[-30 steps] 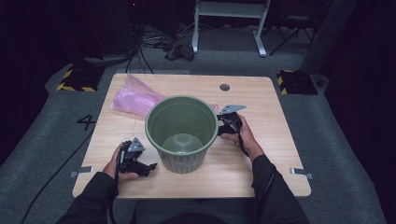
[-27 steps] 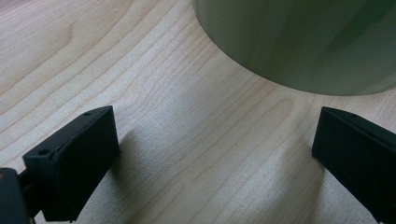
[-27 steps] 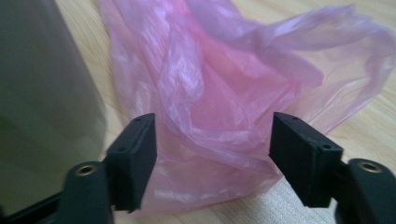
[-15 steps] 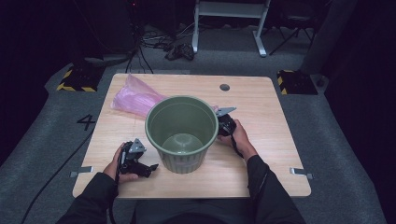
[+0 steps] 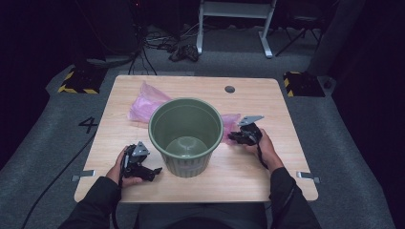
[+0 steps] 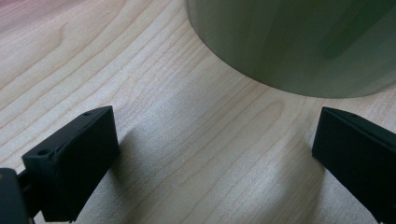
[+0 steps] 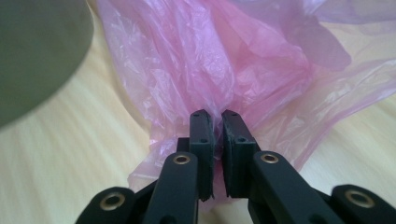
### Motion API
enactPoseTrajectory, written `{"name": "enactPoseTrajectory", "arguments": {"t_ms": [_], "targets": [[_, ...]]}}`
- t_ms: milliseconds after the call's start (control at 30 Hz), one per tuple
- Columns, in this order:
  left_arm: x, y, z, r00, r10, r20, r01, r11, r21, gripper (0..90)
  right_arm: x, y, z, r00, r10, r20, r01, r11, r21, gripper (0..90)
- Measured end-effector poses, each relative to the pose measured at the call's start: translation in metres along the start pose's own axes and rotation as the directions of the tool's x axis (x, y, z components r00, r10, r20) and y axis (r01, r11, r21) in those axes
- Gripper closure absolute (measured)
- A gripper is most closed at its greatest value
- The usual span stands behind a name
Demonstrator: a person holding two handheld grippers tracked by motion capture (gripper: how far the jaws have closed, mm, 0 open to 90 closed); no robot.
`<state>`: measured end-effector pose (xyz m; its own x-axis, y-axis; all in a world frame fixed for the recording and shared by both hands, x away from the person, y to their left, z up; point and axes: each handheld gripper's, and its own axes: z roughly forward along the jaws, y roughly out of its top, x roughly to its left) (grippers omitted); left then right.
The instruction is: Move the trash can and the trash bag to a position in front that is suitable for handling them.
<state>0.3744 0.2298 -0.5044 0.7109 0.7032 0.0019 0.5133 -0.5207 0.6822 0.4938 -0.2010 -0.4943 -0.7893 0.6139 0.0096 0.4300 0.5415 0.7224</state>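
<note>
Standing mid-frame in the high view, ribbed green plastic bin (image 5: pixel 186 136) hiding most of crinkled pink bag (image 5: pixel 143 102) behind. Left gripper (image 6: pixel 210 158) lower frame, jaws wide, empty over wood-grain table (image 6: pixel 140 93). Right gripper (image 7: pixel 215 122) centre-bottom, just closed, pinching film.

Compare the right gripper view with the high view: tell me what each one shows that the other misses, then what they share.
Right gripper view alone: the right gripper seen close, its jaws having just closed, pinched on a fold of the pink plastic bag.

High view alone: the whole table, the left gripper by the bin's base with jaws apart, the bin's bare inside, both forearms, and the floor's cables and desk frame.

Shared: the green bin, the pink bag beside it, the right gripper and the wooden tabletop.
</note>
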Motion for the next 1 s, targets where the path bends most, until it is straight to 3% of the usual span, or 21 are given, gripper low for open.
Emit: {"name": "enactPoseTrajectory", "arguments": {"t_ms": [333, 533, 633, 733, 767, 867, 1000], "targets": [[-0.010, 0.005, 0.005, 0.9999, -0.014, -0.005, 0.014, 0.9999, -0.005, 0.3, -0.012, -0.058, -0.063, 0.9967, 0.046, 0.067, -0.047, 0.999, 0.010, 82.5], [-0.016, 0.007, 0.007, 1.0000, -0.002, 0.001, 0.002, 1.0000, -0.006, 0.3, -0.011, -0.084, -0.090, 0.9922, 0.084, 0.092, -0.085, 0.996, 0.009, 80.9], [-0.022, 0.008, 0.007, 0.9998, 0.018, 0.014, -0.018, 0.9998, -0.005, 0.3, -0.005, -0.093, -0.101, 0.9855, 0.111, 0.129, -0.114, 0.993, 0.016, 71.8], [-0.030, 0.008, 0.007, 0.9988, 0.037, 0.034, -0.037, 0.9993, -0.002, 0.3, 0.002, -0.098, -0.111, 0.9829, 0.095, 0.158, -0.106, 0.992, 0.062, 51.8], [-0.031, 0.009, 0.008, 0.9984, 0.044, 0.036, -0.044, 0.9990, -0.005, 0.3, 0.005, -0.099, -0.116, 0.9811, 0.072, 0.180, -0.086, 0.994, 0.069, 49.6], [-0.037, 0.010, 0.009, 0.9976, 0.053, 0.044, -0.052, 0.9986, -0.006, 0.3, 0.013, -0.099, -0.133, 0.9826, 0.058, 0.177, -0.059, 0.998, 0.003, 40.5], [-0.042, 0.013, 0.011, 0.9966, 0.063, 0.053, -0.063, 0.9980, -0.003, 0.3, 0.022, -0.087, -0.152, 0.9812, 0.024, 0.191, -0.007, 0.996, -0.089, 39.6]]}}
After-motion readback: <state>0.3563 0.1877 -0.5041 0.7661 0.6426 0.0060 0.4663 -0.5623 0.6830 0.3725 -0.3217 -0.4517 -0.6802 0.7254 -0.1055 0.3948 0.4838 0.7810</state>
